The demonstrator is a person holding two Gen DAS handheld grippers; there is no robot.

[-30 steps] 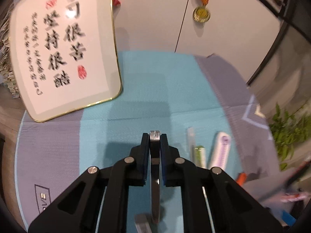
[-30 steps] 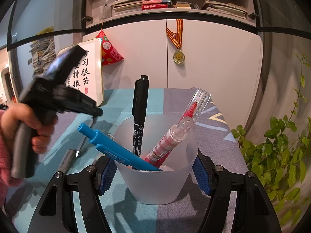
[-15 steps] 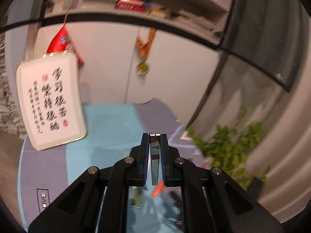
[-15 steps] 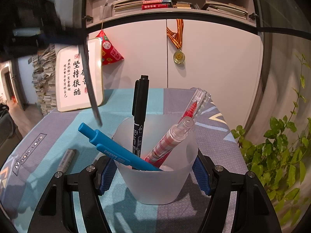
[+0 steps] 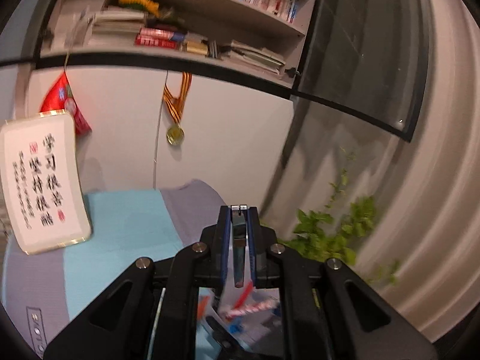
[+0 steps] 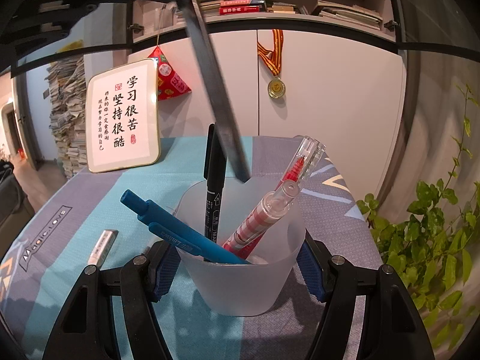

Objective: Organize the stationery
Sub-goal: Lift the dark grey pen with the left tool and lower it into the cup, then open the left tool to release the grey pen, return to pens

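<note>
My right gripper [image 6: 240, 267] is shut on a frosted plastic cup [image 6: 243, 282] standing on the table mat. The cup holds a blue pen [image 6: 177, 234], a black marker [image 6: 214, 192] and a red-striped pen [image 6: 270, 216]. My left gripper [image 5: 239, 213] is shut on a flat metal ruler [image 5: 239, 258]. In the right wrist view the ruler [image 6: 216, 96] hangs steeply from the upper left, its lower tip just above the cup's far rim. The left wrist view shows the cup's contents [image 5: 249, 309] blurred below the fingers.
A small white eraser-like stick [image 6: 102, 246] lies on the mat left of the cup. A framed calligraphy sign [image 6: 123, 117] leans on the white cabinet at the back. A green plant [image 6: 435, 240] stands to the right of the table.
My left gripper has lifted the ruler off the mat and swung it right, from beside the cup to over it. The cup and right gripper have stayed still.
</note>
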